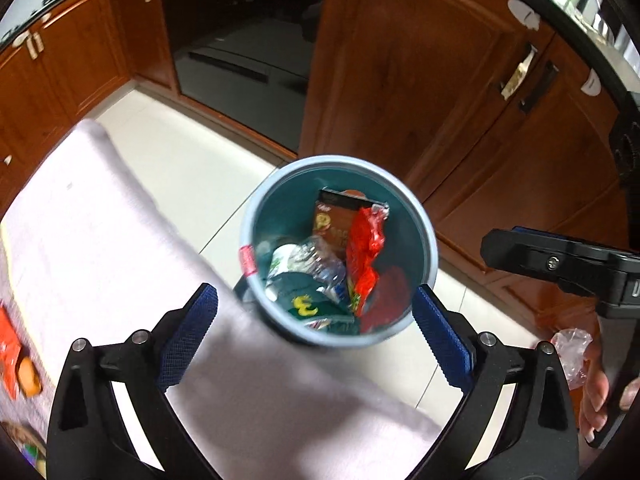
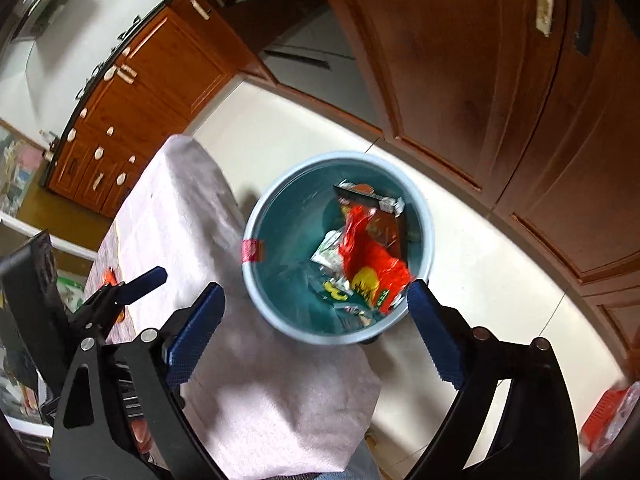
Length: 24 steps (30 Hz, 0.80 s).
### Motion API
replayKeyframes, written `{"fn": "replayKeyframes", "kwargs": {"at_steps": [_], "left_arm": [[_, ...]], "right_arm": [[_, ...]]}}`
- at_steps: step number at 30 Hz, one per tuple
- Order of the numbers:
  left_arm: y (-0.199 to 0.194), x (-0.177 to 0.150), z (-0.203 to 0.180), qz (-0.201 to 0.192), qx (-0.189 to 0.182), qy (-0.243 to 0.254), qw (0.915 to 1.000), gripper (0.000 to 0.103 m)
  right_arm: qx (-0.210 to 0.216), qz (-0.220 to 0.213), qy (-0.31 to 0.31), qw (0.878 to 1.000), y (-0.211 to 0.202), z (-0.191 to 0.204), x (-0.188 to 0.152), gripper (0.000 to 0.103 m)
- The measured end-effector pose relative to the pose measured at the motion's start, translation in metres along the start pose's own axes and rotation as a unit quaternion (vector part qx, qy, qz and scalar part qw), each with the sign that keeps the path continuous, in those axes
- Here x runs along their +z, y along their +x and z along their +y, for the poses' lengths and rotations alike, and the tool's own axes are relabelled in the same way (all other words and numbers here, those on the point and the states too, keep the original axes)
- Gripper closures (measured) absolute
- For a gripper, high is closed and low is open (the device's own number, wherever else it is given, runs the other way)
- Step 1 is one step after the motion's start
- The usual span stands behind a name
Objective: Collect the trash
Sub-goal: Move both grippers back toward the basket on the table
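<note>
A round light-blue bin [image 1: 256,216] stands on the floor beside the table, holding a red wrapper [image 1: 366,256], a brown packet [image 1: 340,216], crumpled clear plastic [image 1: 320,264] and a green piece [image 1: 308,308]. My left gripper [image 1: 316,336] hangs above the bin's near rim, open, with nothing between its blue pads. In the right wrist view the same bin [image 2: 296,216] and red wrapper [image 2: 368,260] lie below my right gripper [image 2: 316,332], also open and empty. The left gripper's blue finger [image 2: 146,278] shows at the left there.
A table under a pale pink cloth [image 1: 120,240] sits left of the bin, with orange items [image 1: 12,352] on its near left. Wooden cabinets [image 1: 440,100] and a dark oven door [image 1: 240,40] stand behind. A hand [image 1: 596,400] holds the right tool beside clear plastic [image 1: 572,352]. A red thing [image 2: 608,416] lies on the floor.
</note>
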<state>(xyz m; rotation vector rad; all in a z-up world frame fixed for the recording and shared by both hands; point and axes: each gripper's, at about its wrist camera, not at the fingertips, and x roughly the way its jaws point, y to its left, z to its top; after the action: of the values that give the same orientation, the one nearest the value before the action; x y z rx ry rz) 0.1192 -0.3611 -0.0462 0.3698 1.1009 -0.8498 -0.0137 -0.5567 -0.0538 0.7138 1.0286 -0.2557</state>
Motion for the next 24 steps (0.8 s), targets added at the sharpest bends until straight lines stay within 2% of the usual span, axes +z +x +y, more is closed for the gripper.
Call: {"fn": "replayKeyframes", "kwargs": {"at_steps": [6,14,20,24], "left_arm": [[-0.04,-0.036,0.031,-0.019,0.02,-0.027,0.9993,0.005],[-0.096,-0.101,0.09,-0.037,0.059,-0.082,0.9942,0.005],[-0.143,-0.16,0.146,-0.058,0.098,-0.133,0.9846,0.005],[-0.169,-0.203,0.186,-0.069,0.123,-0.173,0.9748,0.005]], "right_arm": [[0.009,0.012,-0.035,0.999,0.004,0.042,-0.021,0.014],[0.033,0.027,-0.1,0.994,0.008,0.123,-0.057,0.014],[0.045,0.041,-0.149,0.987,0.014,0.19,-0.085,0.014],[0.05,0.057,-0.183,0.98,0.024,0.235,-0.106,0.014]]}}
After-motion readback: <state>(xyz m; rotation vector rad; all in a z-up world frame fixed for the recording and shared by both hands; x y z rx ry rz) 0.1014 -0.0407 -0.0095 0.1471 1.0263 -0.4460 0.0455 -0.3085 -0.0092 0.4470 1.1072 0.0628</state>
